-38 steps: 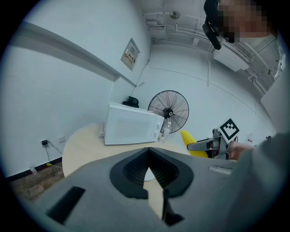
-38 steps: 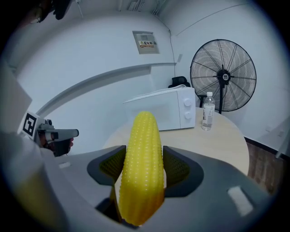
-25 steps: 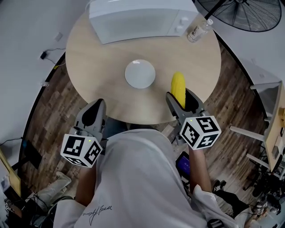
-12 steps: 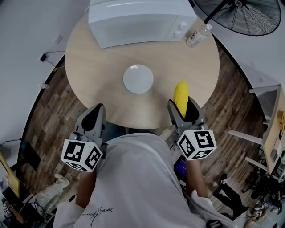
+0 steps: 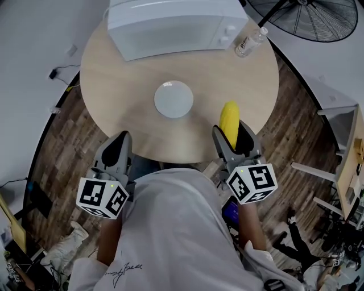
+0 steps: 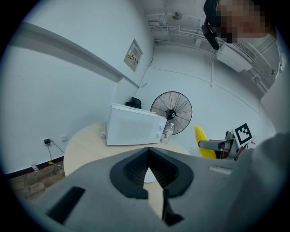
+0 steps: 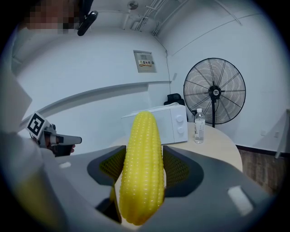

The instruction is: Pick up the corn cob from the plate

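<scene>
A yellow corn cob (image 5: 230,120) (image 7: 141,167) is clamped lengthwise between the jaws of my right gripper (image 5: 234,140) (image 7: 144,170), held above the near right edge of the round wooden table (image 5: 136,74). The white plate (image 5: 173,99) lies bare in the middle of the table, left of and beyond the cob. My left gripper (image 5: 116,149) (image 6: 147,170) hovers at the table's near left edge with its jaws shut on nothing. The cob and right gripper also show at the right of the left gripper view, as does the plate (image 6: 147,178) just past the left jaws.
A white microwave (image 5: 173,23) (image 7: 159,123) (image 6: 134,126) stands at the table's far side, with a clear water bottle (image 5: 249,40) (image 7: 199,126) to its right. A black floor fan (image 5: 310,16) (image 7: 214,91) stands beyond the table. Wood flooring and cables surround it.
The right gripper with the corn cob has pulled back slightly toward the near table edge. The left gripper has stayed shut near the left edge.
</scene>
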Demonstrator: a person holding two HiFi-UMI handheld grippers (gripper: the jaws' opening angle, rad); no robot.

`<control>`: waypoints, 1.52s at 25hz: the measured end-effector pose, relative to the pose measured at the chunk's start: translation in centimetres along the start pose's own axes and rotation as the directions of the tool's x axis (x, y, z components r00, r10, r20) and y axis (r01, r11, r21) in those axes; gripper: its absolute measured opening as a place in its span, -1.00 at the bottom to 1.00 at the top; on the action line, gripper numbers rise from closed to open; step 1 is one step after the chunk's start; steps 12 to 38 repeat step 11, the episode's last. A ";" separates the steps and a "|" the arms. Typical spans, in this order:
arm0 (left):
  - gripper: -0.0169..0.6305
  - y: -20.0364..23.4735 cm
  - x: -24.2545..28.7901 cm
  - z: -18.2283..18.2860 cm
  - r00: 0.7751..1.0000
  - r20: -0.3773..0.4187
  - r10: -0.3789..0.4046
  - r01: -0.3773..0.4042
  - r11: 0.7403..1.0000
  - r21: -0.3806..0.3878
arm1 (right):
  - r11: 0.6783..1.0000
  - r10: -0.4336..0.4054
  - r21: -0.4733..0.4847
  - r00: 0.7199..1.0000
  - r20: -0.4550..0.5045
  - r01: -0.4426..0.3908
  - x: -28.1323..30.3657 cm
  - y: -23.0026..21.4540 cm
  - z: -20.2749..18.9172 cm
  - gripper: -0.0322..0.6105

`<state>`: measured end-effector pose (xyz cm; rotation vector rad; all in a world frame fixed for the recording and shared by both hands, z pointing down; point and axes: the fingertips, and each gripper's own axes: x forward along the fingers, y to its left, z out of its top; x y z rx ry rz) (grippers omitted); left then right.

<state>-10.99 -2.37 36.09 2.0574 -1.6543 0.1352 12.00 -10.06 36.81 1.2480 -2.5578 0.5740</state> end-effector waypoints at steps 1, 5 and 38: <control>-0.96 -0.1 0.0 0.0 1.000 -0.002 -0.001 0.001 1.000 0.000 | 1.000 -0.001 0.000 1.000 0.000 0.001 0.0 -0.1 0.0 -0.06; -0.96 -0.3 0.1 -0.2 1.000 -0.010 -0.008 0.008 1.000 0.007 | 1.000 -0.003 0.001 1.000 0.001 0.003 -0.1 -0.1 0.0 -0.06; -0.96 -0.1 -0.3 -0.1 1.000 -0.016 -0.010 0.010 1.000 0.006 | 1.000 0.007 0.007 1.000 0.002 -0.007 0.2 0.5 0.2 -0.06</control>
